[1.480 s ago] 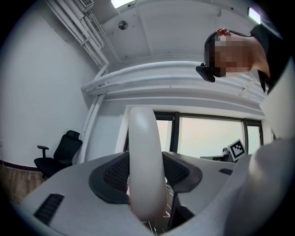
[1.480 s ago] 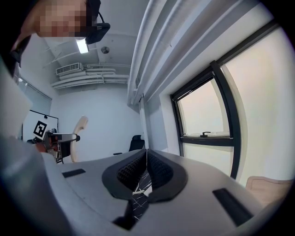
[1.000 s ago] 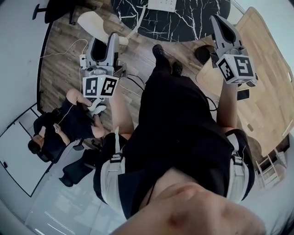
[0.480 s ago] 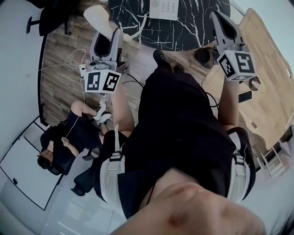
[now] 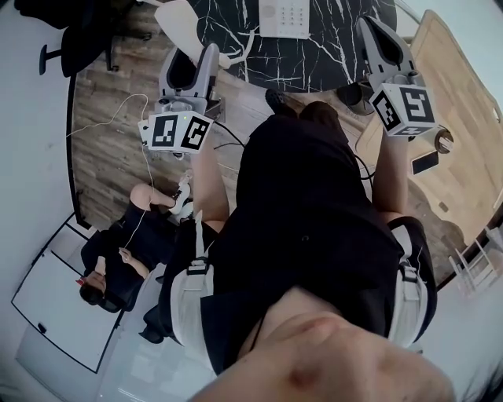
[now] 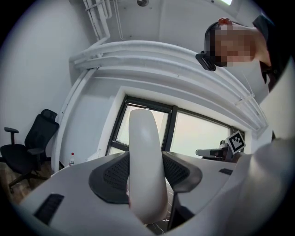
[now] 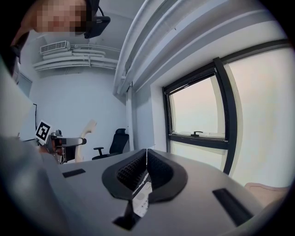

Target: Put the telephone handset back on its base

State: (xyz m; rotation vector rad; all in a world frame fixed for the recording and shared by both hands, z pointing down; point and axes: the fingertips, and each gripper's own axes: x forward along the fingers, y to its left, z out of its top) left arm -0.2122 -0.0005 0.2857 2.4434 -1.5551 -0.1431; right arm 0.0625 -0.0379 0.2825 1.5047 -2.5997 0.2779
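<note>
In the head view my left gripper (image 5: 191,59) is shut on the cream telephone handset (image 5: 179,20), which sticks out past the jaws toward the black marble table's left edge. The white base (image 5: 284,16) with its keypad lies on that table, right of the handset, and a coiled cord (image 5: 245,43) runs between them. In the left gripper view the handset (image 6: 145,161) stands upright, clamped between both pads. My right gripper (image 5: 371,30) hovers over the table's right side, empty. Its jaws meet at the tips in the right gripper view (image 7: 146,154).
The round marble table (image 5: 338,43) fills the top of the head view. A wooden table (image 5: 460,94) with a dark phone (image 5: 428,162) lies at right. A seated person (image 5: 126,251) is at lower left, and a black office chair (image 5: 67,35) at top left.
Both grippers have moved forward toward the marble table, and the left one carries the handset closer to its edge. More of the base has come into view.
</note>
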